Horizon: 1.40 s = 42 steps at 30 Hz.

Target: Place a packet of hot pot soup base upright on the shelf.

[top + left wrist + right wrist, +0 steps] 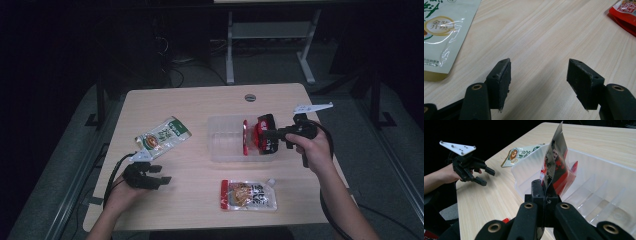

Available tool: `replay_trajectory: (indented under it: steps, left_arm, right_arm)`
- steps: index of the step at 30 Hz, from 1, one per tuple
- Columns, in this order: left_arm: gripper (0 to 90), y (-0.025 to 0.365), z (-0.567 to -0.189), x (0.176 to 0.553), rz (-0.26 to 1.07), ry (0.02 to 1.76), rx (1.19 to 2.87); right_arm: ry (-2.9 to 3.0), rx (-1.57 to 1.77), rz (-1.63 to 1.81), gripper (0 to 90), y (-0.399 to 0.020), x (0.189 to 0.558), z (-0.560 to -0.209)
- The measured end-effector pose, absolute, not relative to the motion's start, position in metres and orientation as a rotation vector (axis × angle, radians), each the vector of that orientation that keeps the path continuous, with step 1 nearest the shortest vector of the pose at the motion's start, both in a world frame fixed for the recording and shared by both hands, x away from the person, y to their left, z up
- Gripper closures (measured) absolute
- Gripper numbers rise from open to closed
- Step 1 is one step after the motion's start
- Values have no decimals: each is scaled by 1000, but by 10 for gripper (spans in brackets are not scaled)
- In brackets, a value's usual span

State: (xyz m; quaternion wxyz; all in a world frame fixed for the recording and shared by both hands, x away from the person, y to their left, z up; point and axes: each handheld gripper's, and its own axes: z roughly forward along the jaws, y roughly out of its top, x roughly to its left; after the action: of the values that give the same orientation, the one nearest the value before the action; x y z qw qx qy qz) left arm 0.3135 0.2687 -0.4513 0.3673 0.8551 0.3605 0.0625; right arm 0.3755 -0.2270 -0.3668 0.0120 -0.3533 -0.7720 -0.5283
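**Red pouch held over the clear bin**

On the light wooden table, the right gripper holds a red and black pouch pinched at the right end of a clear plastic bin; a second red pouch stands upright inside the bin. The left gripper rests near the table's left edge, jaws apart, nothing between them. A green and white pouch lies just beyond it. An orange and white pouch lies flat near the front edge.

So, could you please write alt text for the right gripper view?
The right gripper, jaws shut on a red and black pouch, holds it upright over a clear plastic bin with dividers. Farther left, the left gripper rests open near a green and white pouch on the wooden table.
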Motion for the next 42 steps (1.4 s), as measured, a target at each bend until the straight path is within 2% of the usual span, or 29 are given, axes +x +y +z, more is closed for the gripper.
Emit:
replay_trajectory:
  steps: [42]
  left_arm:
    - [356,258,-455,312,125,881,2236]
  right_arm:
    - [-2433,-1202,-1523,900,-190,421,-393]
